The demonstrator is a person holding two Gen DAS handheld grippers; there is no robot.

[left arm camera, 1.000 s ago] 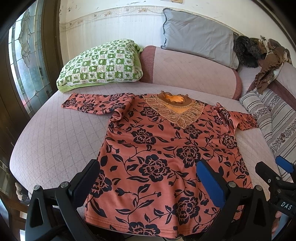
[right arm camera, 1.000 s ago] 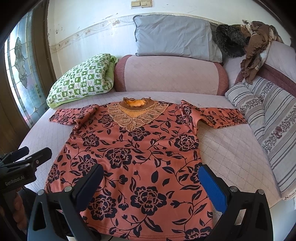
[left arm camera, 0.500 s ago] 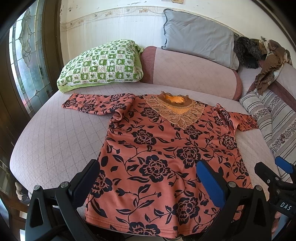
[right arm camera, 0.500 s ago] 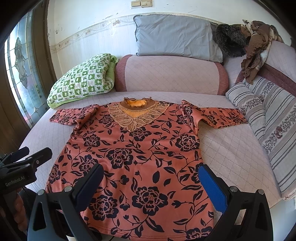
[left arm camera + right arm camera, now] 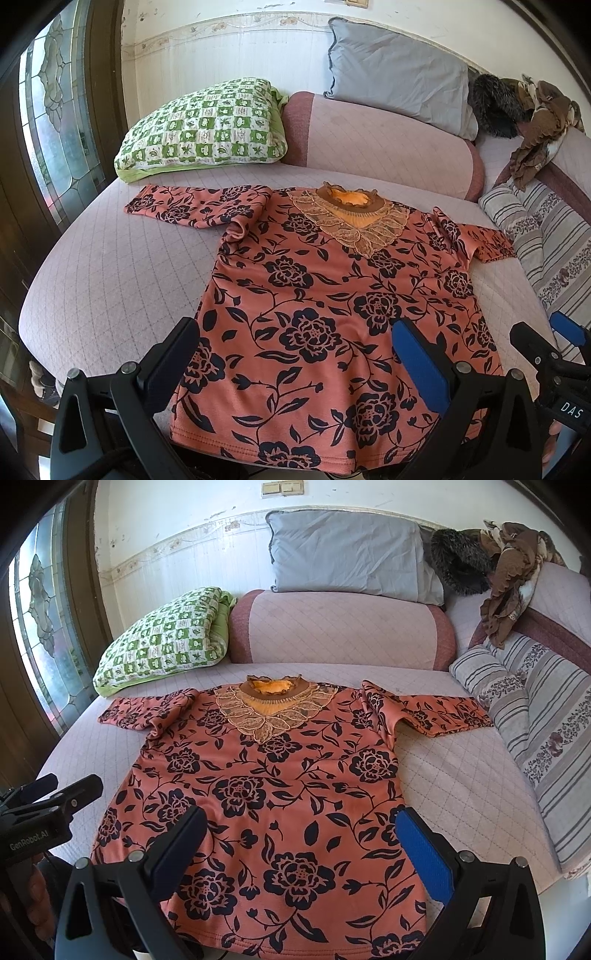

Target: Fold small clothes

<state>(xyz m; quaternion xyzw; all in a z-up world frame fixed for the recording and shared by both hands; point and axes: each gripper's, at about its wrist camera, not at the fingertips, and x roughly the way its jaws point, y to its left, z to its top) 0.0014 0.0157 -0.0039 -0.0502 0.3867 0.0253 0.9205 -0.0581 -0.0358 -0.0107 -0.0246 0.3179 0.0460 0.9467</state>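
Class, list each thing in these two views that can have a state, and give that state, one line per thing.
floral blouse: unfolded, spread flat, front up, sleeves out
left gripper: open, empty, above the hem
right gripper: open, empty, above the hem
brown garment: crumpled in a heap
green checked pillow: leaning, propped up

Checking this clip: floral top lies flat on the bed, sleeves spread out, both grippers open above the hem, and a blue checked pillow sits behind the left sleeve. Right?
Not quite: the checked pillow is green and white, not blue, as both wrist views show. The rest holds: the top lies flat on the bed with its sleeves spread, and the left gripper and right gripper are open above the hem.
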